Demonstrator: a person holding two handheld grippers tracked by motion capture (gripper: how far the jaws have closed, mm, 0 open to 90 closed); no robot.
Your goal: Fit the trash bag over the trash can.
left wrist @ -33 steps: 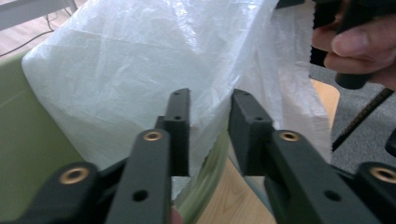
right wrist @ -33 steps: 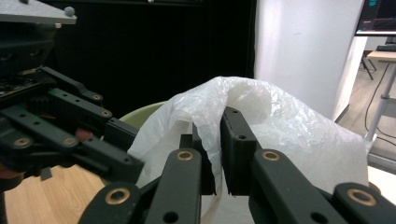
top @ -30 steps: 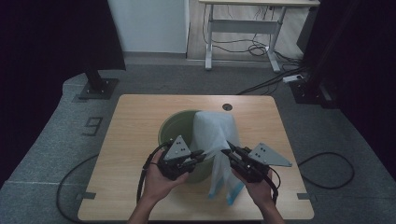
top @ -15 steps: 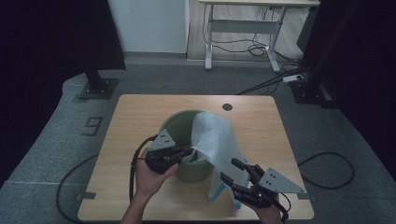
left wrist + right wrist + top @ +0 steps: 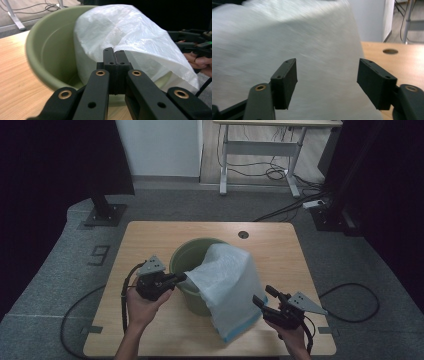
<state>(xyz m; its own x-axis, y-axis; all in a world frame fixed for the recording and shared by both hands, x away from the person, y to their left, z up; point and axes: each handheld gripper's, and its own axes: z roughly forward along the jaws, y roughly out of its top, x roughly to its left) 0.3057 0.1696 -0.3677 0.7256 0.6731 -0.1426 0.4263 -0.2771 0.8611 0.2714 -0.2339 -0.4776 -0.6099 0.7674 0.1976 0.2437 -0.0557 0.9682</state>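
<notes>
So on the wooden table (image 5: 150, 240) there's a green bucket (image 5: 187, 255) sitting pretty much dead centre, with a white plastic bag (image 5: 227, 285) draped over its rim on the 3 o'clock side; the bag spills down the outside wall toward 5 o'clock and its blue-edged bottom rests on the tabletop near the front edge.

The left gripper (image 5: 181, 277) comes in from about 8 o'clock of the bucket, pointing toward 3; in the left gripper view (image 5: 115, 53) its jaws are clamped right together on a pinch of the bag's edge, just above the bucket's near rim (image 5: 37, 72); the film stretches away from that pinch, up and over the rim.

The right gripper (image 5: 264, 296) sits low near the front edge, around 5 o'clock of the bucket, just beside the hanging part of the bag; its jaws have just been opening and now stand wide; in the right gripper view (image 5: 327, 82) the pads are well apart with the bag (image 5: 287, 37) as a blurry white wall beyond them, nothing pinched between; the table's round cable hole (image 5: 390, 51) peeks past the bag at 2 o'clock there.
</notes>
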